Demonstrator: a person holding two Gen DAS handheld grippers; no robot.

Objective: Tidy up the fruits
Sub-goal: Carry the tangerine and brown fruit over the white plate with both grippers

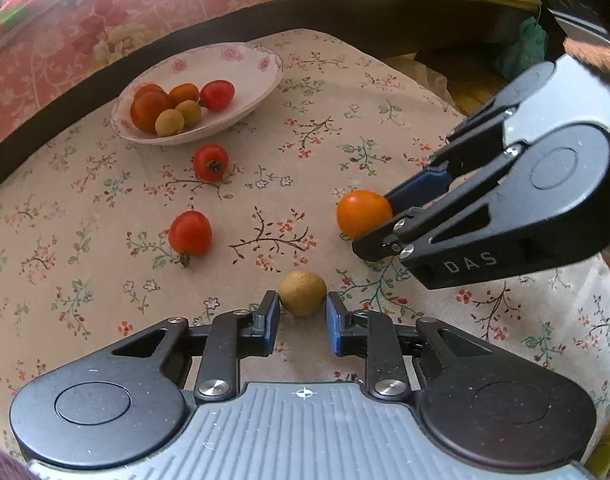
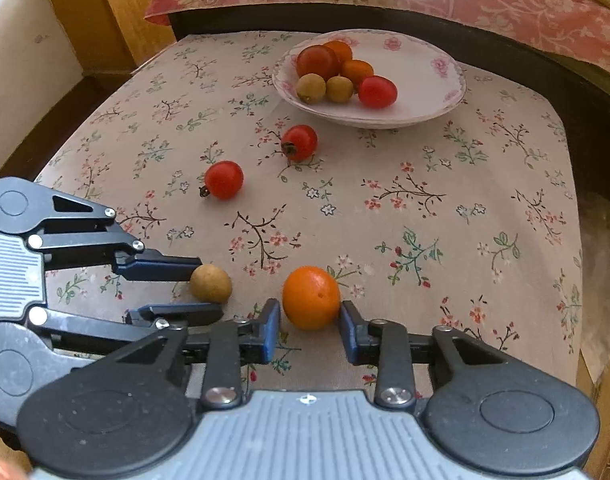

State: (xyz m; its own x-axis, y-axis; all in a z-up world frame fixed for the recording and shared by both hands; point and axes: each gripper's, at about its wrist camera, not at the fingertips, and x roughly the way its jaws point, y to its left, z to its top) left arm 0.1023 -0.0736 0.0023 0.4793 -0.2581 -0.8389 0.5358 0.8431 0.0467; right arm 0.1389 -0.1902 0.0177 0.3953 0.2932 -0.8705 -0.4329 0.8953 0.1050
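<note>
Left gripper clamps the tan longan and right gripper clamps the orange tomato, both near the floral cloth's front edge, with two red tomatoes loose before the far bowl and bare cloth rightward.

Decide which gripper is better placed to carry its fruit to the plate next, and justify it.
Roughly equal: left gripper pinches the tan fruit, right gripper the orange fruit; neither looks clearly nearer the plate.
</note>
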